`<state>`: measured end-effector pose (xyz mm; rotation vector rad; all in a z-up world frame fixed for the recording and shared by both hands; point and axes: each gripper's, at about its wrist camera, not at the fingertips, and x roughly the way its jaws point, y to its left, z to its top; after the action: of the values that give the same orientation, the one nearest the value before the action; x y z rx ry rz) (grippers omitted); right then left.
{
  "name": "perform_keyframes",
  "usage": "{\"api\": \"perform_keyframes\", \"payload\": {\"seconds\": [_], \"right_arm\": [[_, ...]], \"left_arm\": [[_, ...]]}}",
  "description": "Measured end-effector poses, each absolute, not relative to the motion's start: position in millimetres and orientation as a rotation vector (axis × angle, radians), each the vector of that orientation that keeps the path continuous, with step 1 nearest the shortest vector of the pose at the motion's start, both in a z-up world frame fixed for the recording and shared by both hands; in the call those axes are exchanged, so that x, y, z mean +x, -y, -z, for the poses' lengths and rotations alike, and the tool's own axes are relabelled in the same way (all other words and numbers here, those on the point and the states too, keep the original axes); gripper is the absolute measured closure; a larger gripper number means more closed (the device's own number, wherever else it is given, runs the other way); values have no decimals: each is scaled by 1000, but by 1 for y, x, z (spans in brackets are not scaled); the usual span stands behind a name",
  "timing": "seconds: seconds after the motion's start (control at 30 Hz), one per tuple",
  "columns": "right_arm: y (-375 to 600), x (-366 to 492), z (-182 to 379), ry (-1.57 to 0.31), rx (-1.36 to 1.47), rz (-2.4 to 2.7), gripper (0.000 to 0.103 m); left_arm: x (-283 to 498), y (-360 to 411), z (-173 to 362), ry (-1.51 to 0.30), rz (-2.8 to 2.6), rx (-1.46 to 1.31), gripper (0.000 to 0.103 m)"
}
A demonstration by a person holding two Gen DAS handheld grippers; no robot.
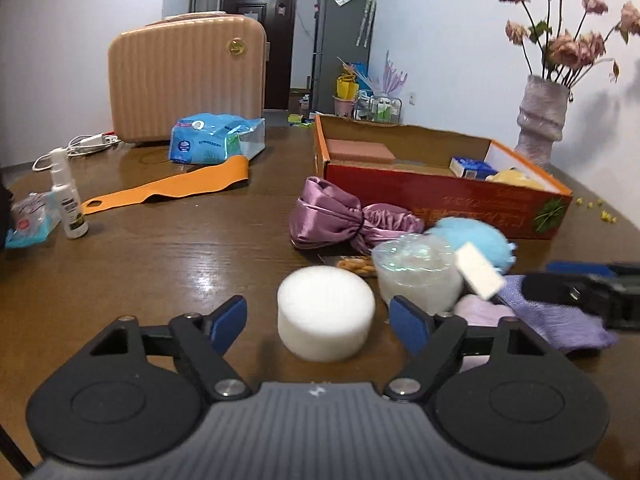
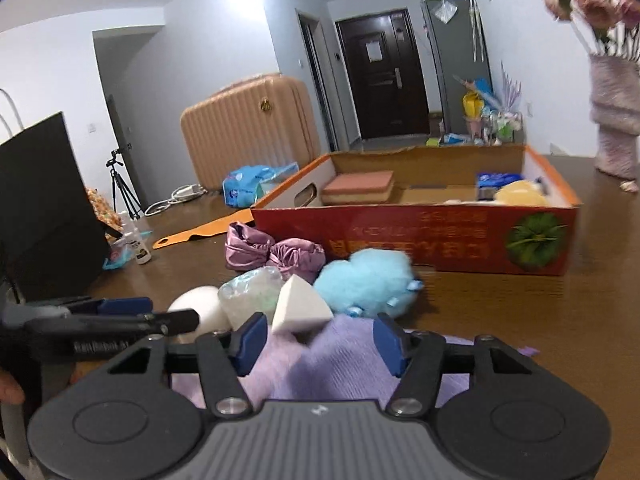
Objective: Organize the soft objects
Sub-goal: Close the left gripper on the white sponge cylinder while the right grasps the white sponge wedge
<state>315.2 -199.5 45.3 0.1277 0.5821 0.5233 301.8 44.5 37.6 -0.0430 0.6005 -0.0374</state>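
Observation:
My left gripper [image 1: 318, 320] is open, its fingers on either side of a white round foam puff [image 1: 326, 312] on the brown table. My right gripper [image 2: 320, 344] is open over a lilac knitted cloth [image 2: 340, 364], which lies between its fingers; it also shows in the left wrist view [image 1: 560, 320]. Beside them lie a clear plastic-wrapped pad [image 1: 416, 272], a white wedge sponge [image 2: 300, 310], a blue fluffy toy [image 2: 368, 280] and a purple satin bonnet [image 1: 340, 216]. The red cardboard box [image 1: 440, 196] behind holds a pink sponge [image 1: 358, 151], a blue packet and a yellow soft item.
A pink suitcase [image 1: 188, 76], a blue tissue pack [image 1: 216, 140], an orange strip [image 1: 180, 188], a spray bottle [image 1: 70, 200] and cables sit on the left of the table. A vase of dried flowers [image 1: 542, 116] stands far right. A black paper bag [image 2: 44, 200] stands left.

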Motion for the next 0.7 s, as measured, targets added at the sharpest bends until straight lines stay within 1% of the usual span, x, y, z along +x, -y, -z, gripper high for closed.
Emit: {"api": "perform_keyframes", "payload": {"seconds": [0.03,0.07,0.1,0.13,0.17,0.2,0.23,0.37,0.57,0.7], "right_arm": [[194,323,-44,-588,139,-527,47],[190,332,-42,-597,150,-532,49],[185,339,-40,-609,158,-534,53],[181,344,-37,-619,159,-533,55],[176,348,-34,-636,151,-533,61],[171,351,-31,-650,136,-535,69],[168,353,-27,-656,124,-538,73],[163,353,-24,-641,110,-527,76],[159,349,-28,-640,65,-511,83],[168,333,-46,-569,90,-515,83]], "left_arm": [[306,-46,-35,-604,45,-44,26],[310,-48,-31,-614,55,-50,32],[314,-50,-28,-627,66,-59,36],[317,-52,-25,-642,79,-70,44],[319,-54,-22,-649,89,-80,44],[318,-55,-21,-640,95,-84,45],[317,-56,-21,-636,102,-92,46],[318,-60,-19,-634,120,-125,46],[316,-58,-22,-635,110,-119,47],[299,-57,-32,-623,108,-126,47]]}}
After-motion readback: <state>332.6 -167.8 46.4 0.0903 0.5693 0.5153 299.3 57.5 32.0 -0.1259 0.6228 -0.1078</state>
